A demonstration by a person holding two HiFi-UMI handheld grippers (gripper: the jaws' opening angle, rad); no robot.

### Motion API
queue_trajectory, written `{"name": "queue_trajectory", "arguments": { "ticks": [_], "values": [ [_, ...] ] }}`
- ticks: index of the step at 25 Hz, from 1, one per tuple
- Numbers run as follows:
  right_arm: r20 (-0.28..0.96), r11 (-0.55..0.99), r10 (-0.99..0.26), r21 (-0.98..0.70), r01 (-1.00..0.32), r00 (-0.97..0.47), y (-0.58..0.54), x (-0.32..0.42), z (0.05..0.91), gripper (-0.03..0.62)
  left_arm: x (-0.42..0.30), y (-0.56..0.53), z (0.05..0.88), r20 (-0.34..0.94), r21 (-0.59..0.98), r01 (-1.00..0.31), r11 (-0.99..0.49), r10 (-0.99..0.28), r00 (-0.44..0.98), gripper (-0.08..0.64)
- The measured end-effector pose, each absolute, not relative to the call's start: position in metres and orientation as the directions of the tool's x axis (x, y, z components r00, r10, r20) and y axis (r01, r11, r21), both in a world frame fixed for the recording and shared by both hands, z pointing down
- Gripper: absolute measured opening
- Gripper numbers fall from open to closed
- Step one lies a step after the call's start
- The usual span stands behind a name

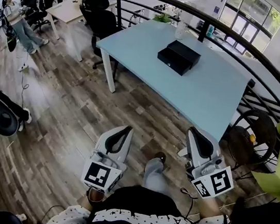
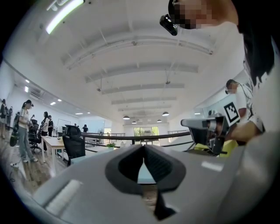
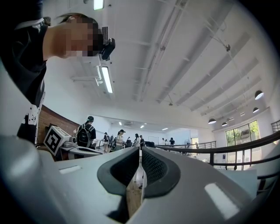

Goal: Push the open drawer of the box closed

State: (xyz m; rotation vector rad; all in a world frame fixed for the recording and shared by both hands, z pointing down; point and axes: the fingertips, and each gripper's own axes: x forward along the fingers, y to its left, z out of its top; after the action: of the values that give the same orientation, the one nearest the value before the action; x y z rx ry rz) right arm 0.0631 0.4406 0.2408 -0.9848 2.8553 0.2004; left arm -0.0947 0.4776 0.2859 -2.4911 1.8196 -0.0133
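Head view: black box (image 1: 178,57) sits on the light-blue counter (image 1: 205,95), far centre; drawer position not discernible. Left claw (image 1: 126,130) and right claw (image 1: 195,131) are held near the person (image 1: 144,222), above the wood floor (image 1: 76,120), well apart from the box. Both claws are closed and empty

Head camera looks steeply down at the distant pale-blue rectangular bench (image 1: 205,92); both gripper cameras look outward beyond their dark fingers (image 2: 127,164), sharing the curved black metal railing (image 2: 113,137).
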Motion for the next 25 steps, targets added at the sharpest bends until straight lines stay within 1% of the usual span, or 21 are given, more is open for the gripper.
{"name": "queue_trajectory", "arguments": {
  "ticks": [7,10,16,25],
  "values": [
    [-0.161,0.794,-0.586,0.081,-0.603,-0.794,0.388,0.057,0.244,0.008,-0.120,0.447,0.286,-0.006,-0.079,-0.973,-0.219,-0.976,0.220,0.000],
    [-0.168,0.798,-0.580,0.077,-0.597,-0.797,0.364,0.053,0.245,0.008,-0.122,0.425,0.290,-0.007,-0.091,-0.972,-0.218,-0.976,0.220,0.000],
    [-0.160,0.803,-0.579,0.062,-0.593,-0.800,0.310,0.057,0.253,0.008,-0.112,0.371,0.298,0.005,-0.062,-0.971,-0.232,-0.973,0.232,0.000],
    [-0.178,0.805,-0.581,0.023,-0.593,-0.794,0.222,0.074,0.259,0.008,-0.101,0.296,0.293,0.031,-0.103,-0.971,-0.215,-0.977,0.213,0.000]
  ]
}}
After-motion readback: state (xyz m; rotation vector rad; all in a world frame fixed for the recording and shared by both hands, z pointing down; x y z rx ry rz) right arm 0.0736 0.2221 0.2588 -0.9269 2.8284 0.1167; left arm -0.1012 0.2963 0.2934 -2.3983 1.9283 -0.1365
